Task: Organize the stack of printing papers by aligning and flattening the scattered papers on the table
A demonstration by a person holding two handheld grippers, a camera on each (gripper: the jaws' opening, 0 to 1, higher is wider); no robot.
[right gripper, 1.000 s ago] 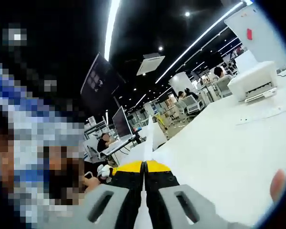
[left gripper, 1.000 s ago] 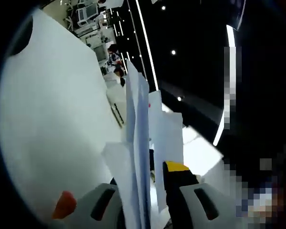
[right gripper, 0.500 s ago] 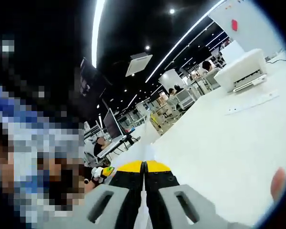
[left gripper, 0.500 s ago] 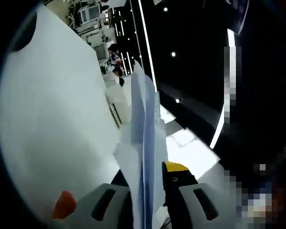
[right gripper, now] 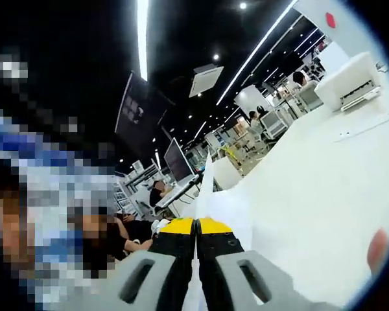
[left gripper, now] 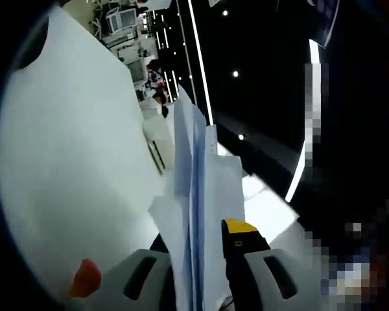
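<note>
Two tongs grip one sheaf of printing papers (left gripper: 193,194), lifted edge-on above white bench (left gripper: 71,168). Left tongs (left gripper: 198,259) clamped on sheets, yellow-tipped jaws parted only by paper thickness; sheet edges uneven, one corner jutting out. Right tongs (right gripper: 196,234) pressed fully together, thin white paper edge (right gripper: 211,194) emerging between jaws. Printer (right gripper: 350,87) sits far across bench. Risk: uneven pull between hands could tear or crease sheets; loosened grip lets staggered pages slide out, scatter.
</note>
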